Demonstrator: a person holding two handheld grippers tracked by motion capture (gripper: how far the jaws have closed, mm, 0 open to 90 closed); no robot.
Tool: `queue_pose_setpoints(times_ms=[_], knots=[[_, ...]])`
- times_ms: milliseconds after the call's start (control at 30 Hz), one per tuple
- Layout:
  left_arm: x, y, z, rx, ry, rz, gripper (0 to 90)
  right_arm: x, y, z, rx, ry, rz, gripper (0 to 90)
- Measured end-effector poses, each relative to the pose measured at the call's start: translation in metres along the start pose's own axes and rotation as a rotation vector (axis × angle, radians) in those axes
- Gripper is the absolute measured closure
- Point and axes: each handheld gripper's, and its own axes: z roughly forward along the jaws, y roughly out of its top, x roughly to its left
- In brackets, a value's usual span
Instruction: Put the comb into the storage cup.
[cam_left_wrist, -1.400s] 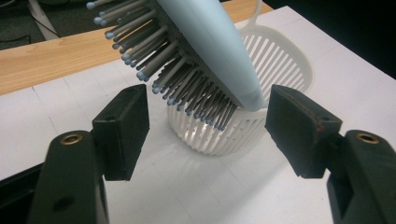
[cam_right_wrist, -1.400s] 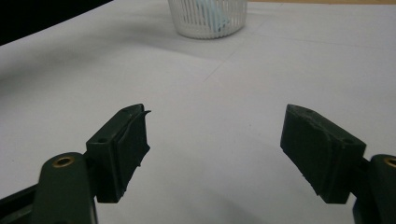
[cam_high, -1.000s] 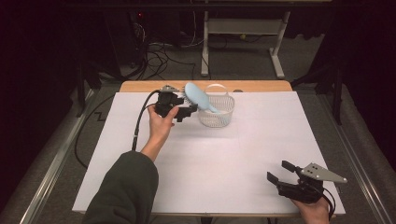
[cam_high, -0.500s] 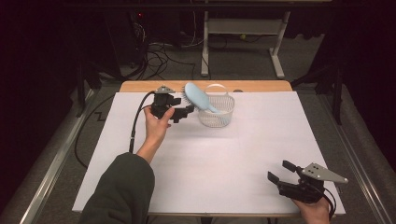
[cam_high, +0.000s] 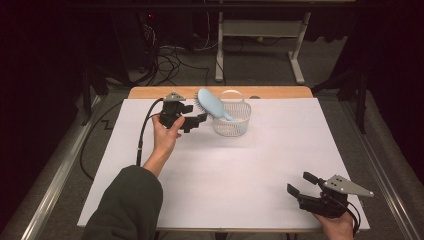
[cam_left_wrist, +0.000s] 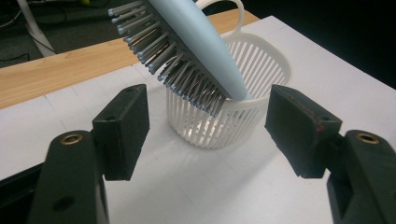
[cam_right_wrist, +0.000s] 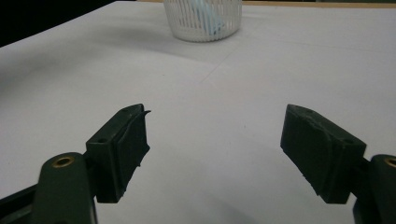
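Observation:
A light blue hairbrush (cam_high: 212, 104) (cam_left_wrist: 196, 51) stands slanted in a white slatted basket (cam_high: 232, 120) (cam_left_wrist: 243, 112) (cam_right_wrist: 203, 18), handle down inside, bristled head sticking out over the left rim. My left gripper (cam_high: 196, 121) (cam_left_wrist: 210, 135) is open just left of the basket, its jaws a little short of the brush and holding nothing. My right gripper (cam_high: 301, 183) (cam_right_wrist: 215, 154) is open near the table's front right corner, well apart from the basket, nothing between its jaws.
A white sheet (cam_high: 230, 170) covers the table, with a strip of bare wood (cam_high: 150, 92) along the far edge. Beyond the table are cables and a desk frame (cam_high: 260, 30) on the floor.
The left gripper has drawn back slightly to the left, away from the brush. The right gripper has stayed where it was.

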Motion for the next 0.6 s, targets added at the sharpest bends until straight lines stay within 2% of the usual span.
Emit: queue_pose_setpoints(times_ms=[600], knots=[[0.002, -0.009, -0.013, -0.020, 0.001, 0.003, 31.5, 0.000, 0.000, -0.001, -0.006, -0.011, -0.004, 23.2]])
